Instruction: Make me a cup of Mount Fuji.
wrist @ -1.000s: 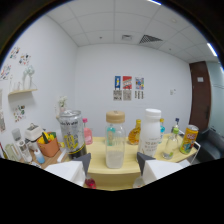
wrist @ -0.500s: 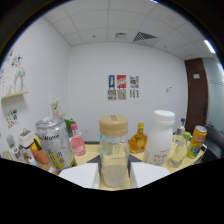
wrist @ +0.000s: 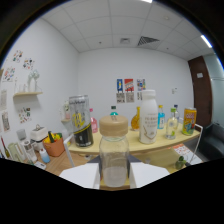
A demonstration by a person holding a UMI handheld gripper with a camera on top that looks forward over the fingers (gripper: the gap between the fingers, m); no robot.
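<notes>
Now the gripper [wrist: 114, 176] holds a clear jar [wrist: 114, 159] with a tan lid, both fingers [wrist: 80, 176] pressing its sides. Behind it, a white bottle [wrist: 148, 116] and a dark can [wrist: 81, 121] stand on the bench [wrist: 125, 141].

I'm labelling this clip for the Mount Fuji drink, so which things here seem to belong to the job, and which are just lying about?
Likely for the job:
- tool, fingers either side of the jar
- clear jar with wooden lid
- white bottle
- dark tall can
- amber bottle

Just lying about:
- wall posters
- orange pen cup
- wall shelf
</notes>
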